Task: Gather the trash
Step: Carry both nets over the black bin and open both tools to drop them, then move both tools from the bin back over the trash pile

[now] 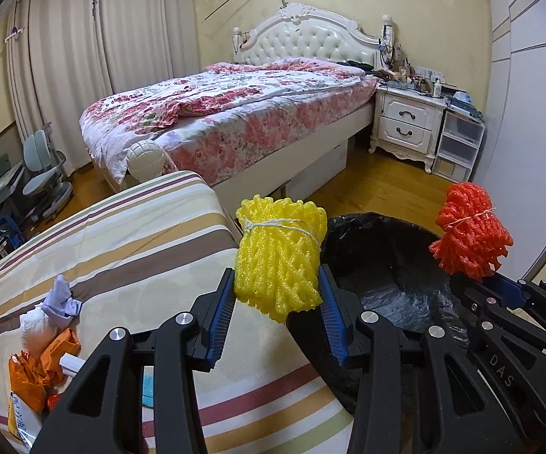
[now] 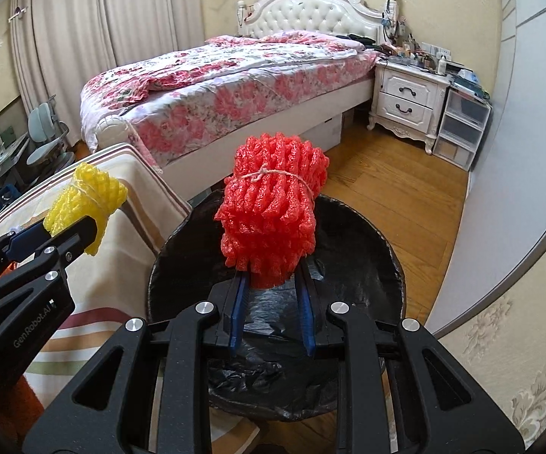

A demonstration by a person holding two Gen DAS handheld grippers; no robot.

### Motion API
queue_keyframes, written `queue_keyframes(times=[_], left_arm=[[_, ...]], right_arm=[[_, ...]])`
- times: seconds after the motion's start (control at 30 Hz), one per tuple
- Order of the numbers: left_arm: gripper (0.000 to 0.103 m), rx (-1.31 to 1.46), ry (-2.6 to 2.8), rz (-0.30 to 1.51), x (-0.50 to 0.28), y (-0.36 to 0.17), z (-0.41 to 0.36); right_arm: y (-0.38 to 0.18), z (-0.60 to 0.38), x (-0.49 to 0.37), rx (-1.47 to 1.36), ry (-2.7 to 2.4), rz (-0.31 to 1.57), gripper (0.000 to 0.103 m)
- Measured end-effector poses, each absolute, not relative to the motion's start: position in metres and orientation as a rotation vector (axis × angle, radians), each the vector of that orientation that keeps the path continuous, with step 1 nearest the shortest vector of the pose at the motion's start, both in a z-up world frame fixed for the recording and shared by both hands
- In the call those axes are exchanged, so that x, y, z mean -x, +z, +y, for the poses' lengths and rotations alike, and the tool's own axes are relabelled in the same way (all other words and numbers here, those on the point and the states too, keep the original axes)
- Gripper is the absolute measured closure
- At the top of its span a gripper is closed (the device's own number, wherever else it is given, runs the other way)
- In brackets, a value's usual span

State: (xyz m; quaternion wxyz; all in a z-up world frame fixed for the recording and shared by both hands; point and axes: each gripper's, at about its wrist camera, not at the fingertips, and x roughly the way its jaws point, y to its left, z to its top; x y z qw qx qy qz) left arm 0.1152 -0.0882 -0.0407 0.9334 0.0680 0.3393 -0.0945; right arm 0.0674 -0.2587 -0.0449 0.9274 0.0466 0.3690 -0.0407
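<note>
Your right hand-held gripper (image 2: pixel 271 283) pinches the red foam bundle (image 2: pixel 273 212) narrowly, directly over the black-lined bin (image 2: pixel 386 265). Your left hand-held gripper (image 1: pixel 277 295) clamps the yellow foam bundle (image 1: pixel 278 253) at the bin's left edge, beside the striped bed (image 1: pixel 121 249); the right is better placed to drop.

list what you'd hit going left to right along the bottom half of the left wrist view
orange wrapper pile → striped cover → yellow foam net bundle in the left gripper → black bin bag → red foam net bundle held by the right gripper
</note>
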Motion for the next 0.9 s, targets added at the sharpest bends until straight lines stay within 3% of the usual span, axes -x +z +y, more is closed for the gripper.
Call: queue_keyframes(times=[0.3,0.37,0.5,0.57,0.9], left_arm=[[0.055,-0.177,-0.196,0.717,-0.128,-0.047,-0.101],[0.046,-0.176,-0.192,0.723,-0.129,-0.049,-0.102],[0.041,-0.179,-0.184,0.725,-0.128,-0.050,-0.101],[0.038,-0.181,-0.178,0.723,-0.127,-0.050,-0.101],[0.038,-0.176,-0.163,0.712,-0.110,-0.040,-0.088]], right_arm=[[-0.052,-0.266,-0.078,-0.108,-0.111,0.758,0.077],[-0.053,-0.268,-0.079,-0.112,-0.120,0.757,0.071],[-0.055,-0.273,-0.078,-0.120,-0.139,0.758,0.059],[-0.054,-0.275,-0.076,-0.121,-0.150,0.757,0.058],[-0.043,-0.269,-0.062,-0.120,-0.155,0.745,0.054]])
